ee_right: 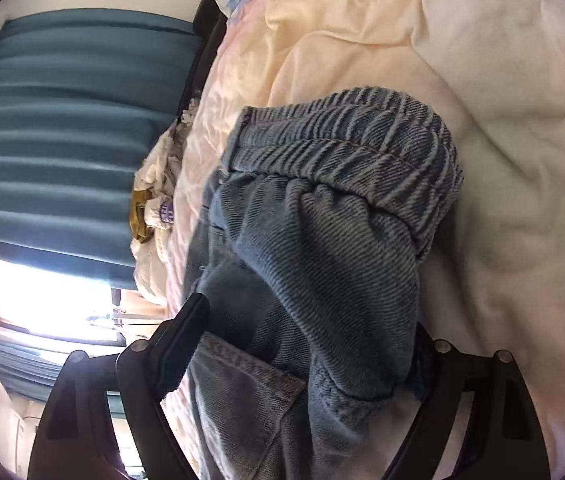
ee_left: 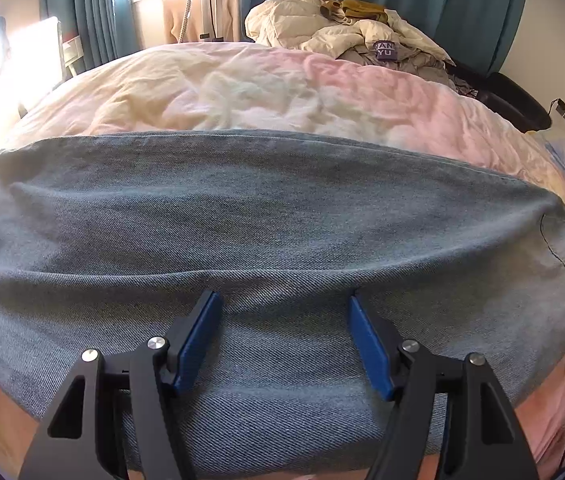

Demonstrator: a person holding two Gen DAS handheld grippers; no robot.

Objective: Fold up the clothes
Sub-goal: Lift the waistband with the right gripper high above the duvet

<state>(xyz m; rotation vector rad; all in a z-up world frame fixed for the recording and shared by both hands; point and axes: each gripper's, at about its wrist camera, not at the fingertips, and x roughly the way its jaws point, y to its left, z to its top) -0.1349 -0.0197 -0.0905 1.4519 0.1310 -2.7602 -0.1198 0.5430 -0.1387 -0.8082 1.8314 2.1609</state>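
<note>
- Jeans [ee_left: 266, 216] lie across the near part of the bed [ee_left: 242, 84], spread fairly flat in the left wrist view; far edge runs straight, a few long ripples cross the cloth.
- Left gripper [ee_left: 282, 308] hovers over the denim, jaws spread wide, blue pads [ee_left: 198, 340] clear of the cloth. Nothing held.
- Right wrist view: waistband [ee_right: 362, 136], elastic and gathered, sits bunched and humped up on the bed, a back pocket [ee_right: 250, 392] showing beneath it.
- Right gripper [ee_right: 306, 360] straddles that bunched waist end, jaws wide apart. Denim sits between them, but the left finger [ee_right: 186, 336] stands off the cloth; right pad hidden behind the fabric. Reads as released, not clamped.
- Progress, as judged: jeans look doubled lengthwise, leg on leg; cannot confirm layers from here. No crosswise fold yet. Waist end untidy.
- Left to do: flatten the waistband, fold across once or twice, then turn to the pile [ee_left: 346, 32] of garments at the far side of the bed, untouched.
</note>
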